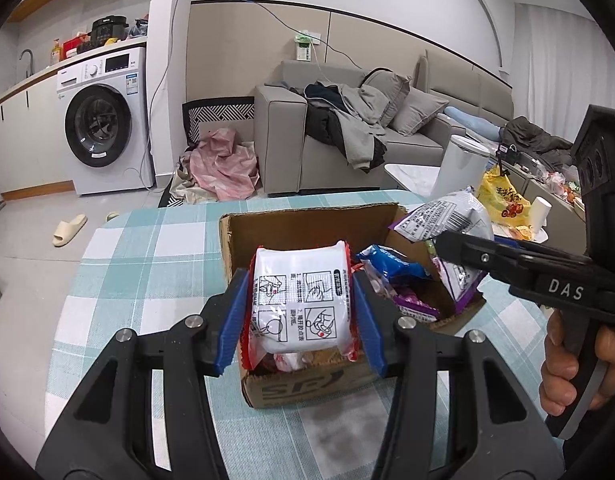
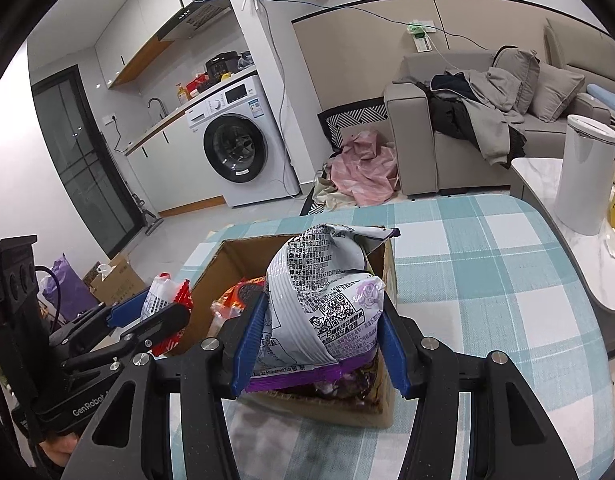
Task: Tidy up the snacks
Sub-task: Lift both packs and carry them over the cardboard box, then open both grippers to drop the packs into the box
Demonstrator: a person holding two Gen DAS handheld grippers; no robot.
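Observation:
A cardboard box (image 1: 299, 228) (image 2: 227, 264) stands on the checked tablecloth with several snack packets in it. My left gripper (image 1: 299, 304) is shut on a white and red snack packet (image 1: 303, 300) and holds it over the box's near left part; it also shows in the right wrist view (image 2: 163, 300). My right gripper (image 2: 319, 340) is shut on a silver and purple snack bag (image 2: 327, 300) and holds it over the box's right side. That bag shows in the left wrist view (image 1: 451, 220). A blue packet (image 1: 391, 264) lies in the box.
The table (image 1: 147, 264) with teal checked cloth ends at a rounded far edge. A white bin (image 2: 583, 172) and a yellow bag (image 1: 503, 200) stand on a side table to the right. A sofa (image 1: 279, 140), a washing machine (image 1: 103, 124) and pink cloth (image 1: 223, 164) lie beyond.

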